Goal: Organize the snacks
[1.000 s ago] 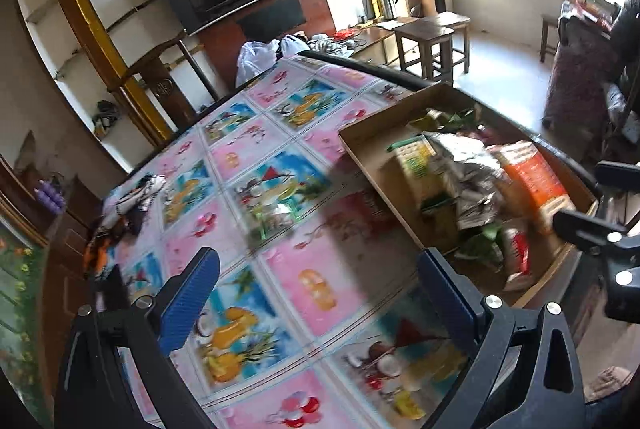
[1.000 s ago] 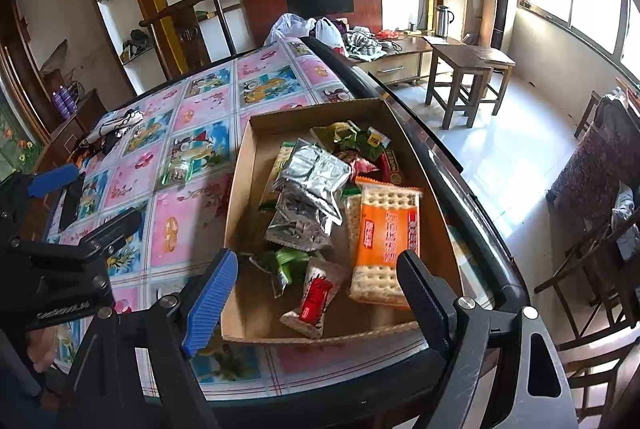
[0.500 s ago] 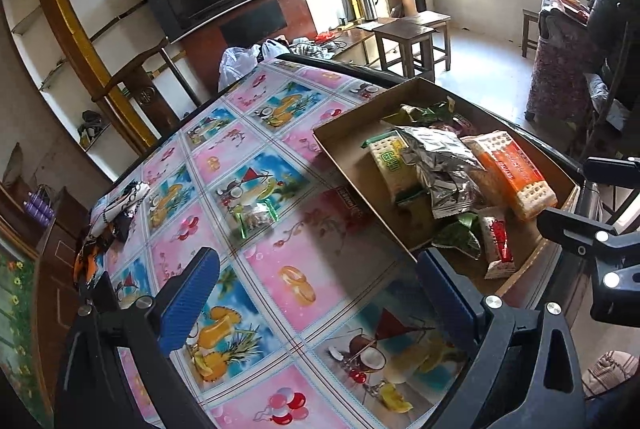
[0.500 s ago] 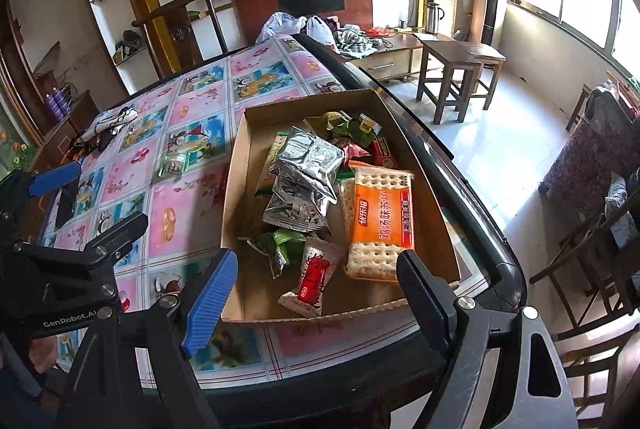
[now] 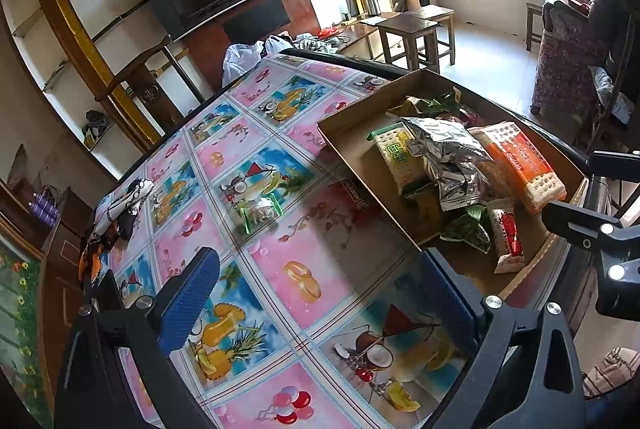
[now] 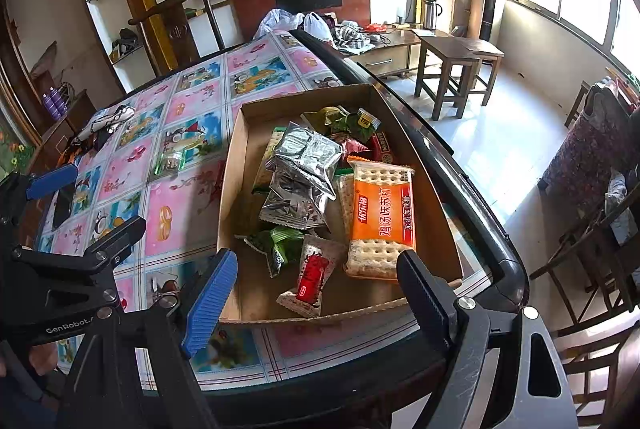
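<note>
so far, snacks heaped in the box, both claws spread and holding nothing.

the orange cracker pack (image 6: pixel 380 217) leans on the silver foil packets (image 6: pixel 304 169) in the cardboard box (image 6: pixel 232 189) at the bench (image 6: pixel 180 209) edge; one green-edged packet (image 5: pixel 260 211) lies apart on the fruit-print cloth. the right claw (image 6: pixel 312 293) hangs released above the red-and-white sachet (image 6: pixel 312 273), the left claw (image 5: pixel 320 309) released over bare cloth. likely risks: slippery foil sliding out of a pinch, crackers crushed, or the box nudged off the edge.

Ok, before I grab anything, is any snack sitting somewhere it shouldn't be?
Yes. One small green-edged clear packet lies alone on the tablecloth, left of the cardboard box, apart from it. Every other snack is piled loosely inside the box. Nothing looks spilled or torn.
</note>
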Demonstrator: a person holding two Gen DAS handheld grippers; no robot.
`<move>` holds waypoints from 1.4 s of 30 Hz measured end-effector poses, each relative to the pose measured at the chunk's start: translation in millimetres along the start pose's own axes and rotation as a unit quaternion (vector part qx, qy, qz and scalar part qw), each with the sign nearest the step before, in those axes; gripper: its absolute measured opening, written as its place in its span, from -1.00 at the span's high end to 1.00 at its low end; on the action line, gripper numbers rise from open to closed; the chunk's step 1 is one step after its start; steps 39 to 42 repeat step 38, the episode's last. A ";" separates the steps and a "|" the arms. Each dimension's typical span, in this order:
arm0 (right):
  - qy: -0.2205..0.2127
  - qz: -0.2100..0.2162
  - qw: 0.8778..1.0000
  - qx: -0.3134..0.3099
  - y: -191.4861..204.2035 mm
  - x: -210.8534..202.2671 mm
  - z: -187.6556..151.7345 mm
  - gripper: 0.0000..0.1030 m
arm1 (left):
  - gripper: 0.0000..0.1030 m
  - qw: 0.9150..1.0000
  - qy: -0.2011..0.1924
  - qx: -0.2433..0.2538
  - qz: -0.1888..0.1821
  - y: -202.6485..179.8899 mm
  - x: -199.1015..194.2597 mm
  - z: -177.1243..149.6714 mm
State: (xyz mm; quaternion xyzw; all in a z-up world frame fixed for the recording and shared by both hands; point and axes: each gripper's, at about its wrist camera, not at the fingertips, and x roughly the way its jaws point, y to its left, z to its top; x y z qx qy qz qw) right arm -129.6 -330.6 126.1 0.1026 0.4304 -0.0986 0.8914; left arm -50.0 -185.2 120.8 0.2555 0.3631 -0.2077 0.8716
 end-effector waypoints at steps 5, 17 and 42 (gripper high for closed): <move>0.000 -0.001 1.000 0.000 -0.6 0.3 0.2 -0.66 | -0.92 1.000 0.000 0.000 -0.002 -0.4 0.9 -0.4; -0.003 -0.010 1.000 0.015 -7.5 -1.2 -1.1 -0.66 | -0.92 1.000 -0.001 0.010 -0.009 -6.1 4.7 2.6; -0.002 -0.010 1.000 0.019 -4.2 0.4 -1.2 -0.66 | -0.92 0.999 -0.017 -0.019 -0.037 5.0 -1.7 1.3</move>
